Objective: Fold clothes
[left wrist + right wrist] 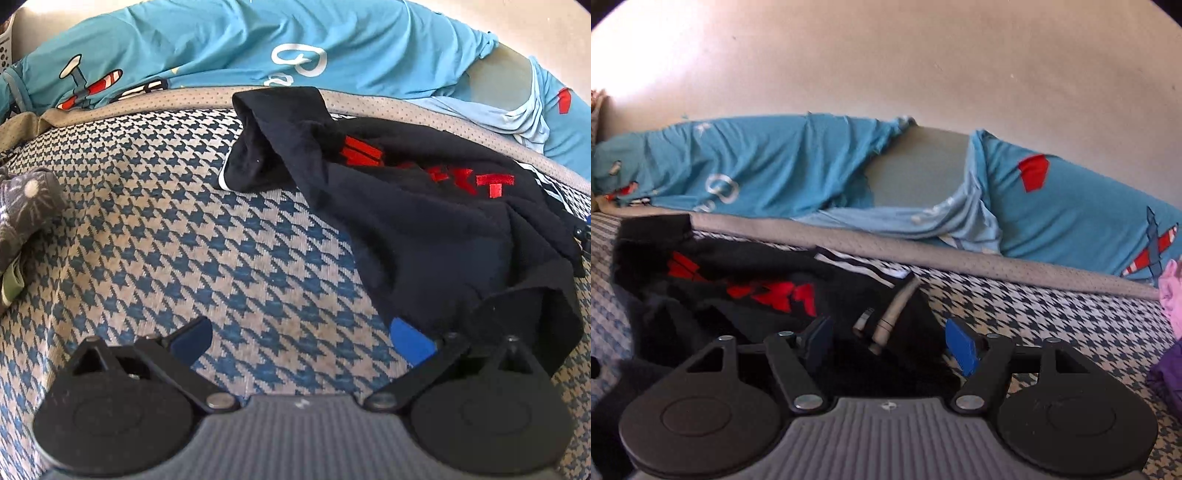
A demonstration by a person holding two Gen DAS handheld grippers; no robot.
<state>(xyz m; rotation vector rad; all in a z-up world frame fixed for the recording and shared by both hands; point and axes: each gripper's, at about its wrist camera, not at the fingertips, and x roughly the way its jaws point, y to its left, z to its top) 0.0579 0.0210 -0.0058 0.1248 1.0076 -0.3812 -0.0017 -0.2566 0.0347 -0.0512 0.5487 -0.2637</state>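
The left gripper point(301, 338) is seen with its jaws spread wide and nothing between them, only houndstooth bedcover point(166, 236) under the gap. Its right-hand blue pad point(410, 338) sits right at the hem of the black garment point(424, 221), maybe just touching it, hard to tell.

The right gripper point(895, 345) is also apart, no clamp on anything. Black cloth lies under and between its blue pads point(960, 349), along with a pale drawcord with metal tips point(890, 314), but the pads aren't pressed on any of it.

Further out from both tools, the garment is found bunched in a heap, red lettering point(491, 184) crumpled into the folds, white stripes point(864, 267) peeking out on the far side. Beyond that there's a pillow roll in a blue airplane cover point(757, 166) against the wall point(886, 66). Off to the right tool's right, pink and purple clothes point(1169, 295) are piled; off to the left tool's left, a grey patterned piece point(26, 206).

So probably this is the grab-and-spread stage, nothing folded yet. To do it well, a single layer at an edge or corner should be picked by each tool, not a fistful of the heap. The drawcord should be avoided, since a pinch on the cord alone would just drag it. Once two edges are held, the piece should be lifted and pulled flat over the open cover before any fold is tried.
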